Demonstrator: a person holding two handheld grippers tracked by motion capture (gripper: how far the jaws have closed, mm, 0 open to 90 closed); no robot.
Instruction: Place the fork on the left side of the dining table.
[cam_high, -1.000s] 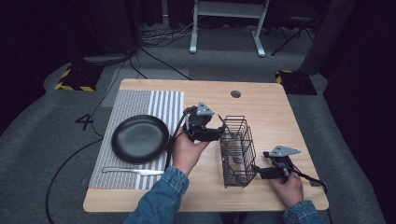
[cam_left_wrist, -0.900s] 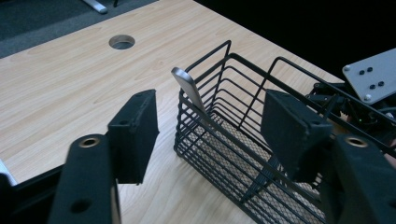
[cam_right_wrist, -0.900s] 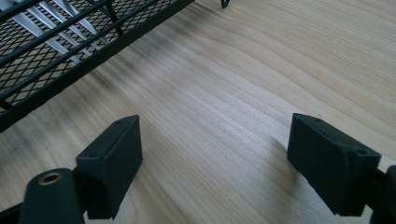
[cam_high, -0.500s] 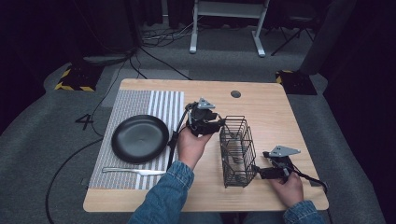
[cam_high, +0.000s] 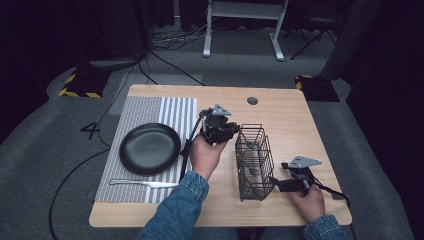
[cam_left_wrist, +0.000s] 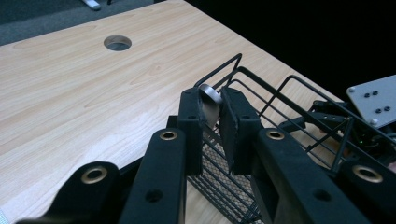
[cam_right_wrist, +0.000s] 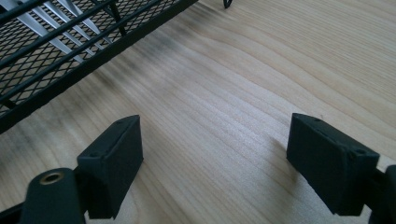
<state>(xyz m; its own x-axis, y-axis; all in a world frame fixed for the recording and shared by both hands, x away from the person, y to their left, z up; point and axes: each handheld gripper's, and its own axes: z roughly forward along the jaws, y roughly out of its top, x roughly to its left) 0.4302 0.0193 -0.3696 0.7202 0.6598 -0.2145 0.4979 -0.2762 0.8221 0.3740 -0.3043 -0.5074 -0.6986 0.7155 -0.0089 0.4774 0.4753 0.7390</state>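
Left hand-held gripper (cam_left_wrist: 212, 105) has just been closing, and its two black jaws now pinch the rounded metal end of a utensil handle (cam_left_wrist: 210, 94) that stands up out of the wire basket (cam_left_wrist: 280, 100). In the left gripper view the pads press on either side of that silver end, right at the basket's near top rim; what kind of utensil it is cannot be told. From the high view this hand-held gripper (cam_high: 231, 131) sits at the far left corner of the basket (cam_high: 254, 160), and more metal cutlery lies inside the mesh below and beyond it.

Right hand-held gripper (cam_right_wrist: 212, 154) stands with its jaws spread wide over bare wood, nothing between them, with the basket's mesh wall (cam_right_wrist: 56, 42) just ahead of its left jaw and silver tines showing through it. In the high view it (cam_high: 274, 184) rests low at the basket's near right side.

On the far side of the left hand from the basket lies a striped placemat (cam_high: 170, 107) on the worktop (cam_high: 295, 120), carrying a black plate (cam_high: 149, 148) and, nearer the person, a knife (cam_high: 142, 183).
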